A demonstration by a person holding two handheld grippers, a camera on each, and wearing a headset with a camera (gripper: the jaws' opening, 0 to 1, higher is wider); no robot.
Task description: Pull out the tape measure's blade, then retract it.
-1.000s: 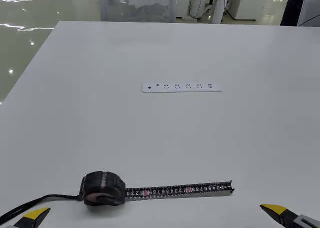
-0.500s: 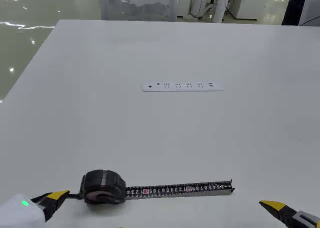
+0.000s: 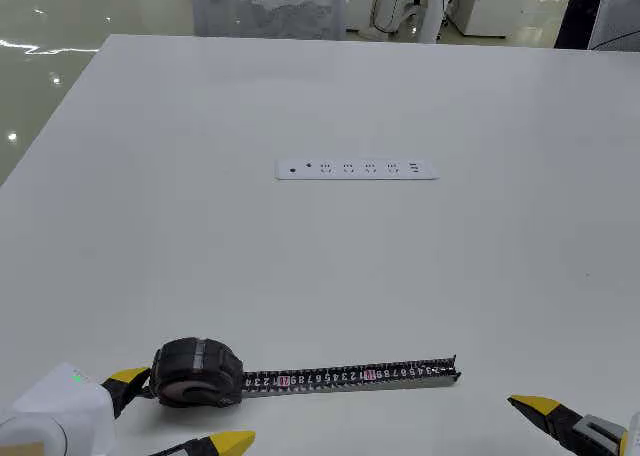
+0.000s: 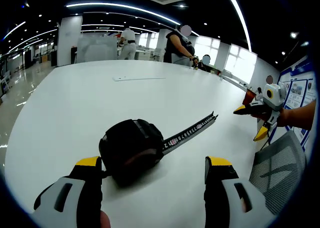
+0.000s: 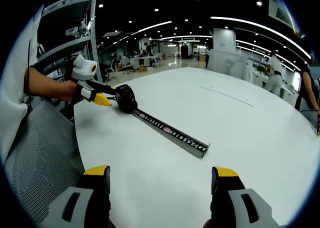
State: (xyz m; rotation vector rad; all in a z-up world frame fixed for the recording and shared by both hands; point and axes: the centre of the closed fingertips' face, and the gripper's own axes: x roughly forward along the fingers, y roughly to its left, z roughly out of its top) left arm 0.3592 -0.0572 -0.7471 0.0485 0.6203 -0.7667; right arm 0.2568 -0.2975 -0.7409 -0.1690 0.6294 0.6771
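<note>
A black tape measure case [image 3: 197, 373] lies near the front edge of the white table [image 3: 330, 266]. Its dark blade [image 3: 350, 376] stretches right to the end hook [image 3: 455, 366]. My left gripper [image 3: 180, 408] is open, one yellow finger left of the case and one in front of it. In the left gripper view the case [image 4: 132, 148] sits just ahead of my open left gripper [image 4: 154, 163], between its fingers. My right gripper [image 5: 161, 171] is open and holds nothing, a short way from the hook [image 5: 202, 150]. One of its yellow fingertips [image 3: 535, 406] shows in the head view.
A white power strip [image 3: 357, 169] lies flat at mid-table. The table's left edge [image 3: 45, 126] drops to a glossy floor. A grey mesh chair seat [image 5: 45, 158] is beside the front edge. People stand in the room beyond the table.
My left gripper has come forward from the bottom left corner up to the tape measure case. The case, blade and right gripper have stayed put; the head view has shifted slightly.
</note>
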